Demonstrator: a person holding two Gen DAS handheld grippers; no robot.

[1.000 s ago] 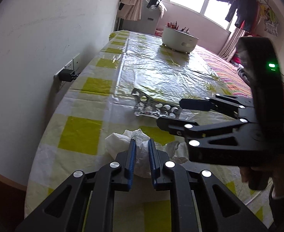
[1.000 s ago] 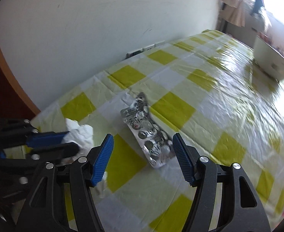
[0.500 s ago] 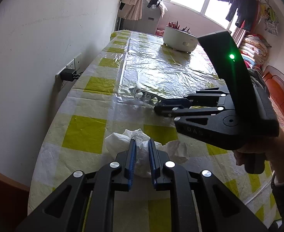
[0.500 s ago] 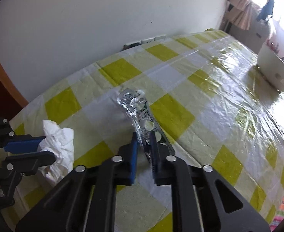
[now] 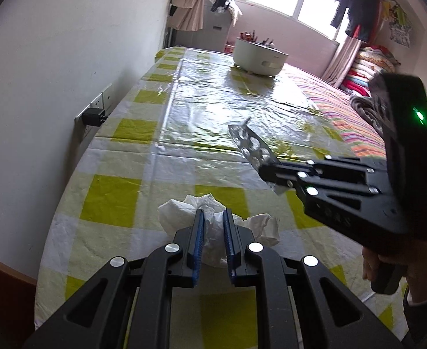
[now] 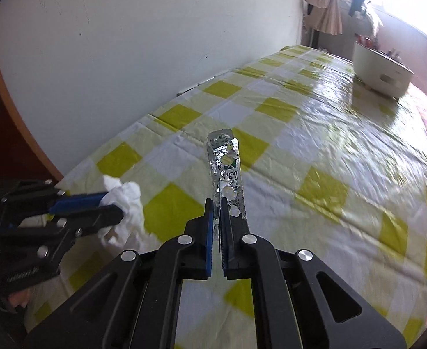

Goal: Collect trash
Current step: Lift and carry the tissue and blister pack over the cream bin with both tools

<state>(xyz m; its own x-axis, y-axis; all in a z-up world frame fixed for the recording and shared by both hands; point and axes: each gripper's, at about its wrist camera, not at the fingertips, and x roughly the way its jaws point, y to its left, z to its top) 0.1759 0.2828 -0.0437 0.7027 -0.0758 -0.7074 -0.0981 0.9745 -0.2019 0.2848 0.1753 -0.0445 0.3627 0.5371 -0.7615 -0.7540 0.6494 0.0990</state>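
My left gripper is shut on a crumpled white tissue, which hangs at its tips just over the yellow-checked tablecloth. My right gripper is shut on a silver pill blister strip and holds it edge-up above the table. In the left wrist view the right gripper shows at right with the strip sticking out towards the far left. In the right wrist view the left gripper and the tissue are at left.
A white bowl-like pot with utensils stands at the table's far end. A wall socket with a black plug is on the white wall at left. A striped bed lies to the right.
My right gripper closed on the blister strip and lifted it off the cloth, tilting it up. My left gripper stayed shut on the tissue.
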